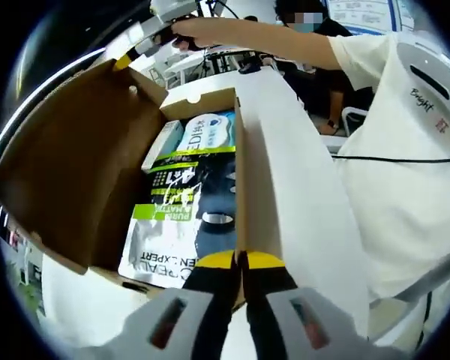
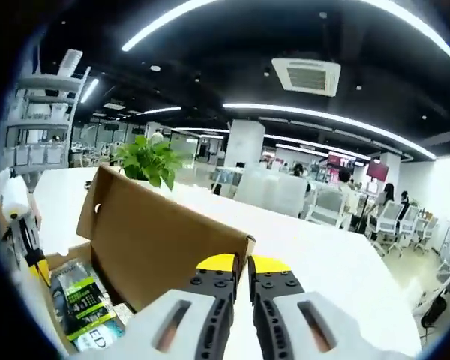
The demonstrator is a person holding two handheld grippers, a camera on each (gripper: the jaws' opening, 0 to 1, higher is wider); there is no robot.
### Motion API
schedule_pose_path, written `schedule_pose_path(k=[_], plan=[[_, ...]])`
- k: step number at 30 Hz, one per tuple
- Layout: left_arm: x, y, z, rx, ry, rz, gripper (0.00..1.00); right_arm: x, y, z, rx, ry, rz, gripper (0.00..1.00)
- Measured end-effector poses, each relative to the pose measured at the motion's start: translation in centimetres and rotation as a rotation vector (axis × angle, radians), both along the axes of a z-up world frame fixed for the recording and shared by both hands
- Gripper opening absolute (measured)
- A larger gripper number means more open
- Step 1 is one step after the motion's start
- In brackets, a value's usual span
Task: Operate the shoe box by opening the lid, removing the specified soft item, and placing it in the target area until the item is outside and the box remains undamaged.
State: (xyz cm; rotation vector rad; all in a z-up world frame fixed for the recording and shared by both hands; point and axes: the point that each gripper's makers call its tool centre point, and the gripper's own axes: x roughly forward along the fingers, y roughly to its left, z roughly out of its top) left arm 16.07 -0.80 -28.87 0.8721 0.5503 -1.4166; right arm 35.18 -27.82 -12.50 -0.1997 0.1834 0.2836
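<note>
Left gripper (image 1: pixel 240 262), yellow-tipped with black jaws and pale grey body, has its jaws pressed together on the near edge of the brown cardboard shoe box (image 1: pixel 75 165), at the box's side wall. Right gripper (image 2: pixel 236 264), of the same build, has its jaws closed on the top edge of the raised cardboard lid (image 2: pixel 157 240), holding it upright; in the left gripper view it appears at the lid's far corner, held by the person's hand (image 1: pixel 199 31). Inside the open box lies the soft item, a glossy black, white and lime-green printed pouch (image 1: pixel 184 217), flat on the box floor, with a white and blue packet (image 1: pixel 206 135) beyond it toward the far end. Box and lid rest on the white worktop (image 2: pixel 337 262); a green potted plant (image 2: pixel 146 161) stands behind the lid near the worktop's far edge.
</note>
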Motion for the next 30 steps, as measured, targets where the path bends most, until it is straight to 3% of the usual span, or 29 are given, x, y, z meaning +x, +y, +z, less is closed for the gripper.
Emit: schedule_pose_path(k=[14, 20, 30], plan=[[-0.1, 0.0, -0.1, 0.014, 0.030, 0.000, 0.01, 3.4, -0.3, -2.0, 0.034, 0.109, -0.057, 0.01], [-0.1, 0.0, -0.1, 0.017, 0.047, 0.016, 0.02, 4.4, -0.3, -3.6, 0.116, 0.238, -0.124, 0.00], [-0.1, 0.1, -0.1, 0.016, 0.047, 0.018, 0.02, 6.0, -0.3, -5.5, 0.048, 0.254, -0.178, 0.00]])
